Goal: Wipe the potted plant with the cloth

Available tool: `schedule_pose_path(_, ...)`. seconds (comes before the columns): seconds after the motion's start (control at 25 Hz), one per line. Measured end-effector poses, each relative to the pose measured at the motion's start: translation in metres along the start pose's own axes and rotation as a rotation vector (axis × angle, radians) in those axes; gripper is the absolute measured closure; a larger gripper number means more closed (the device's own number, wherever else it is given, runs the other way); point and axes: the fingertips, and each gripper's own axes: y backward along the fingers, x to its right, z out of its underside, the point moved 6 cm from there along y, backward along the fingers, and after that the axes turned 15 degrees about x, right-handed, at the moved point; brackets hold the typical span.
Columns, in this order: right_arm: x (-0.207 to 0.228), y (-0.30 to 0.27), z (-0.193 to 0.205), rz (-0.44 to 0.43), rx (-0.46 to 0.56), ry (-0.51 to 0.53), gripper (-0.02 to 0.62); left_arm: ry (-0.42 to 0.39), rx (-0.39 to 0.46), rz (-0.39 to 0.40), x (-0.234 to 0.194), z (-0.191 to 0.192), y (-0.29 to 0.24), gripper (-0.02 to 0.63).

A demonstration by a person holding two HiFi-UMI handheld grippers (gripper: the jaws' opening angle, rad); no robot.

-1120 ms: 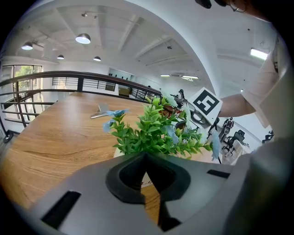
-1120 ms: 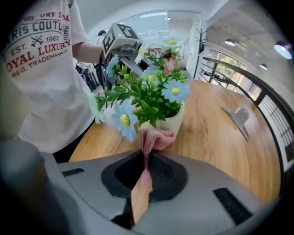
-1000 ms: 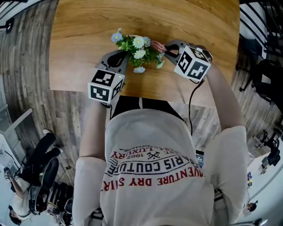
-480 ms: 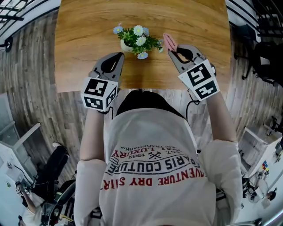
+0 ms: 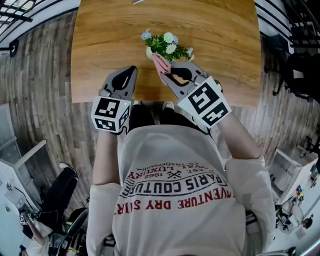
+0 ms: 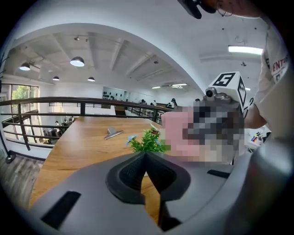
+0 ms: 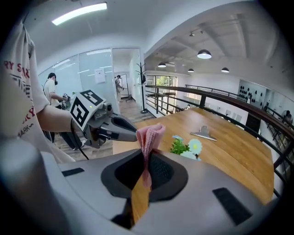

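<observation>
Cloth [image 5: 161, 64] now off plant [image 5: 168, 46] — wooden table [image 5: 100, 40]

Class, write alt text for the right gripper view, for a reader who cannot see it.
The right gripper pinches a pink cloth that sticks up between its jaws. Beyond stands a small flowering potted plant on a wooden table, with the left gripper beside it.

The potted plant's pot [image 5: 149, 51] sits mostly hidden behind its leaves [image 5: 161, 46] and the cloth [image 5: 161, 64]; the head view's top edge cuts off the metal clip [image 5: 139, 2].
</observation>
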Motion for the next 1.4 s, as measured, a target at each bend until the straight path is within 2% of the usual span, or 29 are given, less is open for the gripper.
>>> schedule_pose_path(0.08,-0.01,-0.023,0.002,0.028,-0.011,-0.023,0.552,-0.011,-0.004,0.027,-0.016,0.0,0.005,0.594)
schedule_pose_path(0.16,-0.015,-0.046,0.004,0.095,-0.022,-0.057,0.554,-0.016,-0.016,0.06,-0.036,0.0,0.01,0.594)
schedule_pose_path(0.32,-0.013,-0.092,0.011,0.296,-0.034,-0.15,0.552,-0.035,-0.055,0.141,-0.08,0.0,0.018,0.594)
schedule_pose_path(0.48,-0.005,-0.132,0.034,0.474,-0.052,-0.24,0.552,-0.036,-0.093,0.188,-0.118,0.008,0.023,0.594)
schedule_pose_path(0.6,0.003,-0.152,0.053,0.594,-0.062,-0.312,0.552,-0.022,-0.111,0.219,-0.136,0.016,0.026,0.594)
schedule_pose_path(0.84,0.02,-0.169,0.076,0.786,-0.059,-0.363,0.552,0.016,-0.138,0.263,-0.153,0.036,0.027,0.595)
schedule_pose_path(1.0,0.03,-0.171,0.085,0.862,-0.037,-0.451,0.552,0.033,-0.146,0.279,-0.154,0.043,0.027,0.594)
schedule_pose_path(1.4,0.021,-0.156,0.101,0.925,-0.013,-0.57,0.552,0.036,-0.158,0.306,-0.146,0.052,0.026,0.594)
